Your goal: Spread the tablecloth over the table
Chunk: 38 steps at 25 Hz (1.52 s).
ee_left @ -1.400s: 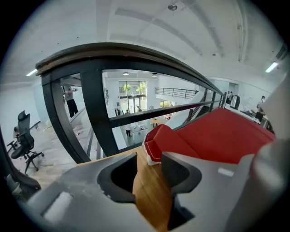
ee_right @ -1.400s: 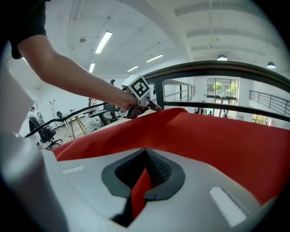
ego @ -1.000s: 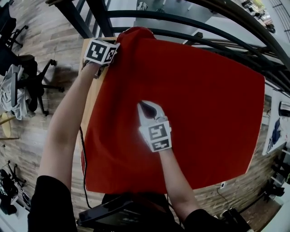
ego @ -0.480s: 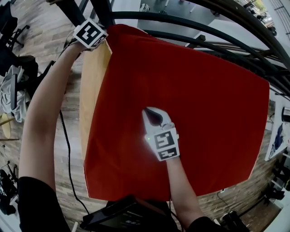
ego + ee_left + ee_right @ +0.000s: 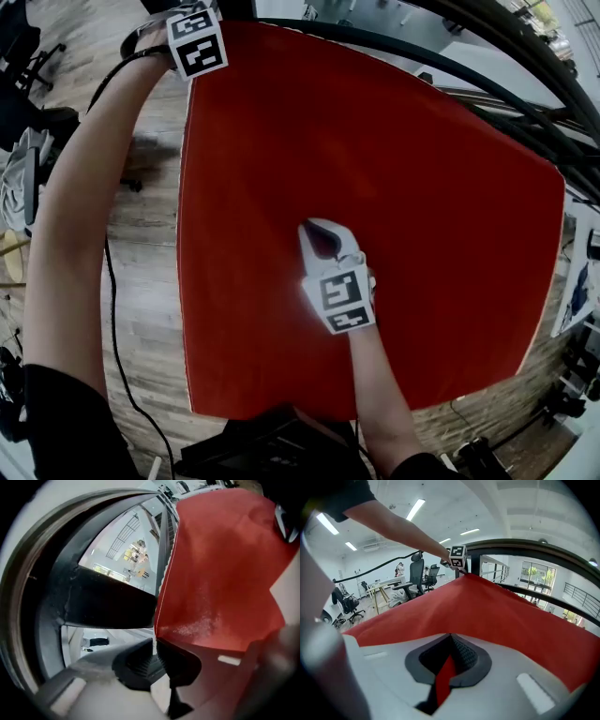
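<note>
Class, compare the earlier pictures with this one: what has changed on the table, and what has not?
The left claw, jaws just closing on a corner of the red fabric tablecloth, pulled it toward the far left, covering the bare wooden strip. The right claw stayed mid-cloth, pinching a fold.

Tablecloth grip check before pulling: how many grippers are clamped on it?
2. Left gripper, jaws just closing, pinches the tablecloth at its far left corner; right gripper pinches a fold near its middle.
</note>
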Available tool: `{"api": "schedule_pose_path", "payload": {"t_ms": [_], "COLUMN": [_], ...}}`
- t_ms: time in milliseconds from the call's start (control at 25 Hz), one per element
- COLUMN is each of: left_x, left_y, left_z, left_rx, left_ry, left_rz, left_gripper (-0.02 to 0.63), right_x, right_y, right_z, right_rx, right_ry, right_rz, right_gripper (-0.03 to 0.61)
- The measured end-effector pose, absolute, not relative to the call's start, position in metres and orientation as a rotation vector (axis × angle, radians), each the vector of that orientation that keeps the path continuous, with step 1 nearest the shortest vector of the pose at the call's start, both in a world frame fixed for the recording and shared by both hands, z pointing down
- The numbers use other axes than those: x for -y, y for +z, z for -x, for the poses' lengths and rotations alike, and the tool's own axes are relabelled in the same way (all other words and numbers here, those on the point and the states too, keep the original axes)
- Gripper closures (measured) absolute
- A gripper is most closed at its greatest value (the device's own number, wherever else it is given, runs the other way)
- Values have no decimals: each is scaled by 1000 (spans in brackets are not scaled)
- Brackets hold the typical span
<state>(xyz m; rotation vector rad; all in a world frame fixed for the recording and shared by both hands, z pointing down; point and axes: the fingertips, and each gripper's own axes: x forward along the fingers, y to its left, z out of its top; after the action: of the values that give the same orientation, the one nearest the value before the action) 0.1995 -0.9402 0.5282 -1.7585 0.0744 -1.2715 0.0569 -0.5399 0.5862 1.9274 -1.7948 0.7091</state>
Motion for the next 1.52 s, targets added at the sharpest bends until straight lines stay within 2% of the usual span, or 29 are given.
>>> {"api": "schedule_pose_path", "payload": {"t_ms": [40, 120, 320, 360, 440, 640, 800, 1160, 1520], "left_x": [941, 942, 932, 927, 915, 858, 773, 511, 351], "left_y": [530, 533, 542, 544, 545, 534, 530, 559, 523], "left_z": [-200, -196, -165, -158, -147, -115, -73, 4, 39], "left_rx": [-95, -148, -187, -177, -155, -22, 153, 400, 323], "left_ry": [-1244, -1197, -1139, -1142, -1150, -1169, -1124, -1025, -996], "left_rz": [1758, 1835, 2080, 2123, 2197, 2348, 2503, 2873, 3044], "left_gripper": [564, 446, 431, 438, 506, 606, 607, 607, 607], "right_x": [541, 545, 548, 548, 548, 539, 492, 245, 103], "right_y": [587, 588, 593, 593, 593, 581, 570, 552, 533], "right_z": [-57, -55, -54, -54, -54, -56, -59, -75, -87], "right_rx": [1784, 1771, 1735, 1733, 1735, 1740, 1620, 1304, 1230], "right_ry": [712, 711, 719, 726, 741, 734, 736, 847, 819], "right_rz": [-1926, -1925, -1942, -1944, -1938, -2010, -2104, -2398, -2491], "right_gripper": [569, 569, 569, 569, 569, 569, 571, 571, 571]}}
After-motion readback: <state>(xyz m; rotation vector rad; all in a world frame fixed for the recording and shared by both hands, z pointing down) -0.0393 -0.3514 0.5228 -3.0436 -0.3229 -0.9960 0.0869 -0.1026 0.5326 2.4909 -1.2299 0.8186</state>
